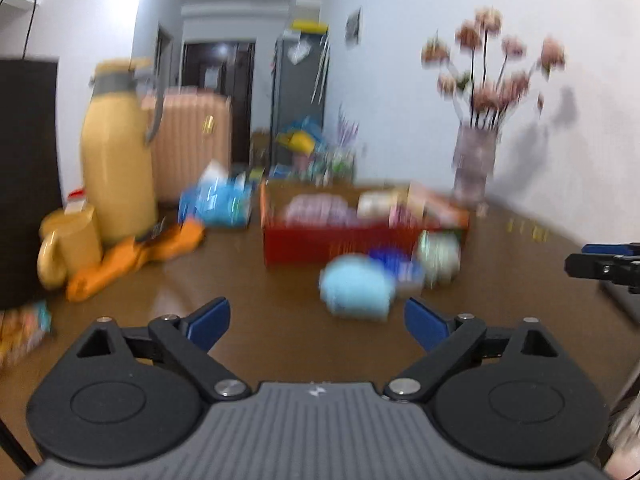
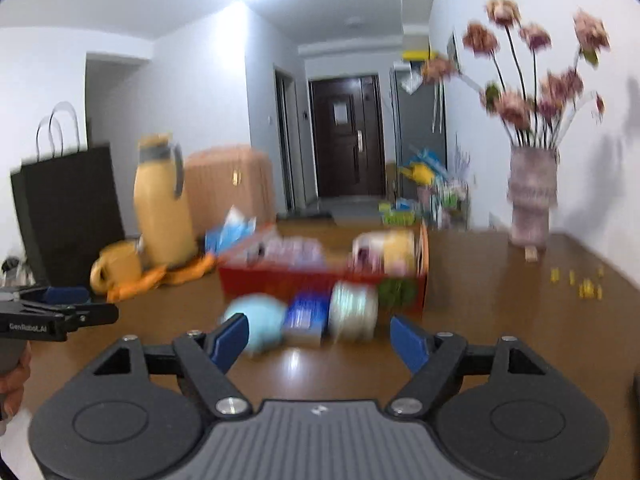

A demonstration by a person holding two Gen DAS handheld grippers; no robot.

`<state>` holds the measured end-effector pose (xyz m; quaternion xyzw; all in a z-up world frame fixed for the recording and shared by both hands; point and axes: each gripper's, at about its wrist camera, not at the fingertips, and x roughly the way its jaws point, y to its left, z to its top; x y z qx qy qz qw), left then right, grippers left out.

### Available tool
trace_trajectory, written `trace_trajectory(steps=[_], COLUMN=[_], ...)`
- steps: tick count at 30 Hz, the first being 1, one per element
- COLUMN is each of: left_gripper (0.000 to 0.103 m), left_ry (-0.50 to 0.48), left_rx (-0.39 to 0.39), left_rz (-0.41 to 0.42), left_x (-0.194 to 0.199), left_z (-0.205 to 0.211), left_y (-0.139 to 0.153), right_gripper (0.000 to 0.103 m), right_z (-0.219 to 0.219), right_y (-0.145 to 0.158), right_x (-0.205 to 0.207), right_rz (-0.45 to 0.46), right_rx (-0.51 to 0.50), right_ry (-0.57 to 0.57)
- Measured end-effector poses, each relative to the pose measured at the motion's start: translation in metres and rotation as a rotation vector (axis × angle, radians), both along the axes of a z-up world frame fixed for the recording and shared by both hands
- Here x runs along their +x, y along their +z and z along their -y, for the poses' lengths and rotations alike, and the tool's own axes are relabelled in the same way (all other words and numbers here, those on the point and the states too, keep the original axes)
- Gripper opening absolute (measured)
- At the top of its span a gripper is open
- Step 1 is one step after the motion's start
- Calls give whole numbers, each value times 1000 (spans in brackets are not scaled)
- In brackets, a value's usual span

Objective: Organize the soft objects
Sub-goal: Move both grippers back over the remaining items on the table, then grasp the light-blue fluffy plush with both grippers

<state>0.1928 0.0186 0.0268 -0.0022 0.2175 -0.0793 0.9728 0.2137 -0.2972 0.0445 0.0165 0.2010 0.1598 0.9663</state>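
A round, fluffy light-blue soft toy (image 1: pixel 356 294) is lying on the brown wooden table (image 1: pixel 280 332), just in front of the red plastic basket (image 1: pixel 320 246), likely waiting to go in. The left gripper (image 1: pixel 317 322) and right gripper (image 2: pixel 319 343) are both hanging open and empty, near the toy but not touching it, probably to grab it.

Light-blue plush toy (image 1: pixel 356 290) on table, before red basket (image 1: pixel 332 246).

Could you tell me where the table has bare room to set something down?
Bare wood lies between the left gripper and the light blue plush, and right of the red basket toward the vase. The basket's front and the yellow jug corner are crowded.
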Motion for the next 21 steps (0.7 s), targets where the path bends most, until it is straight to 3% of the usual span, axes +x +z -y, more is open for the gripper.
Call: trace_trajectory(steps=[4, 9, 15, 18, 21], left_gripper=[96, 96, 95, 95, 89], left_ry=[-12, -9, -47, -117, -153], left_rx=[-67, -109, -176, -182, -213], left_rz=[-87, -80, -119, -125, -187], left_x=[-8, 16, 84, 127, 176], left_z=[-6, -10, -8, -6, -8], left_y=[-19, -17, -22, -21, -24], right_gripper=[77, 76, 68, 67, 62], right_z=[2, -5, -15, -32, -47], right_y=[-33, -34, -44, -55, -65], right_x=[-19, -10, 39, 68, 101], right_rz=[-127, -132, -213, -242, -285], right_rx=[69, 75, 196, 201, 262], right_ry=[18, 22, 55, 54, 58])
